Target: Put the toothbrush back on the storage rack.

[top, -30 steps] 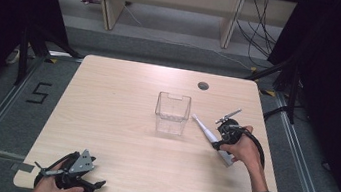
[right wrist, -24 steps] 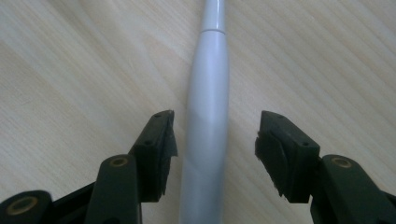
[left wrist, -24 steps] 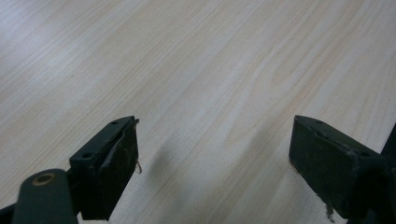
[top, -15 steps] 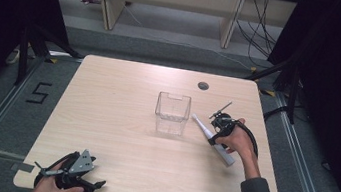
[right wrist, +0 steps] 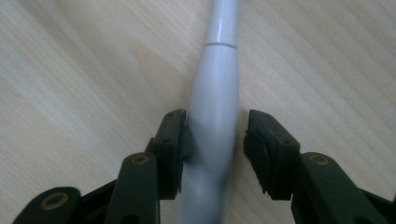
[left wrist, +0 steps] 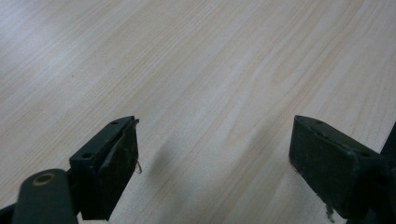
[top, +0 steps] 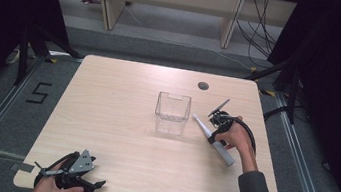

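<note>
A clear open-topped box stands near the middle of the bench, just left of a grey-white toothbrush-like wand lying flat on the wood, its thin end toward the box. A dark round hole sits near the far edge. The bench's left half lies bare. The right gripper straddles the wand's thick handle, one pad touching, the other just off it, not yet clamped. The left gripper rests at the near-left corner, jaws spread wide over bare wood.
</note>
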The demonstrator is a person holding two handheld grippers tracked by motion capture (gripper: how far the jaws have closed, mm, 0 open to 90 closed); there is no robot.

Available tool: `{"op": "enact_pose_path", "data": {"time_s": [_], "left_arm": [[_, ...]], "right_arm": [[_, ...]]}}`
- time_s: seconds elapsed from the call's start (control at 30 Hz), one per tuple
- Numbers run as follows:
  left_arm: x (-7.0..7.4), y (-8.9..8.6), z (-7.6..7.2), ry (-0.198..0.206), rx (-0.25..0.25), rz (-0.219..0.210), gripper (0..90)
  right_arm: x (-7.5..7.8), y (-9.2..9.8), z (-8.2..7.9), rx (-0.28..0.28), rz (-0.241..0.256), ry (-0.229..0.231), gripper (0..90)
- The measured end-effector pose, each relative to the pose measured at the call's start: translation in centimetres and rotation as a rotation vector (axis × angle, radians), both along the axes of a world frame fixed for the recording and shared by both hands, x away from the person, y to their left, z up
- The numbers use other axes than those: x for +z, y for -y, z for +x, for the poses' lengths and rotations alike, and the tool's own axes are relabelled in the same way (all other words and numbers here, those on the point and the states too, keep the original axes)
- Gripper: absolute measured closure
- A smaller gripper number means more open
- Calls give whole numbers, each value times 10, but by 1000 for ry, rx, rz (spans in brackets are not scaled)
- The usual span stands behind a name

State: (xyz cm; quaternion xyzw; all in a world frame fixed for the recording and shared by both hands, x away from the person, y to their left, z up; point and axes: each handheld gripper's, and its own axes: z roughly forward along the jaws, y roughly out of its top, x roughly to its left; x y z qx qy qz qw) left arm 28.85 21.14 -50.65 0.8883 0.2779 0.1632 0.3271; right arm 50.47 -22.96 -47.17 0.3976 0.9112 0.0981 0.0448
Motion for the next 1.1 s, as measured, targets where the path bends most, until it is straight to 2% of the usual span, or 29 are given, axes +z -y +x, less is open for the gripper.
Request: {"op": "enact_pose_path", "data": {"time_s": [0.03,0.07,0.2,0.23,0.3,0.4,0.47,0.57,0.6,0.67,0.8,0.83,0.9,0.93,1.1], "left_arm": [[0,0,0,6,-6,1,153],[-1,0,0,-5,6,-7,153],[0,0,0,5,-5,-3,153],[0,0,0,-6,4,-11,153],[0,0,0,8,-5,2,153],[0,0,0,7,-5,2,153],[0,0,0,7,-6,4,153],[0,0,0,5,-6,3,153],[0,0,0,6,-6,-2,153],[0,0,0,7,-6,0,153],[0,0,1,8,-6,2,153],[0,1,0,-6,5,-12,153],[0,1,0,-1,7,-14,153],[1,0,1,7,-7,-3,153],[0,0,0,7,0,-10,155]], "right_arm": [[0,-1,-1,-30,-3,-16,590],[-1,-1,1,-4,-17,-14,619],[-2,-3,2,-2,-22,-19,631],[-2,-3,3,-9,-29,-29,644],[-2,-6,3,-20,-42,-52,664],[-1,-7,5,-18,-55,-62,665],[0,-10,5,-39,-63,-83,666],[0,-9,6,-22,-77,-86,667],[1,-11,6,-44,-85,-107,667],[1,-13,8,-35,-110,-124,667],[2,-15,9,-28,-130,-133,668],[1,-15,9,-25,-131,-129,668],[1,-15,9,-26,-133,-129,668],[1,-15,9,-21,-139,-130,668],[2,-15,10,-12,-153,-146,669]]}}
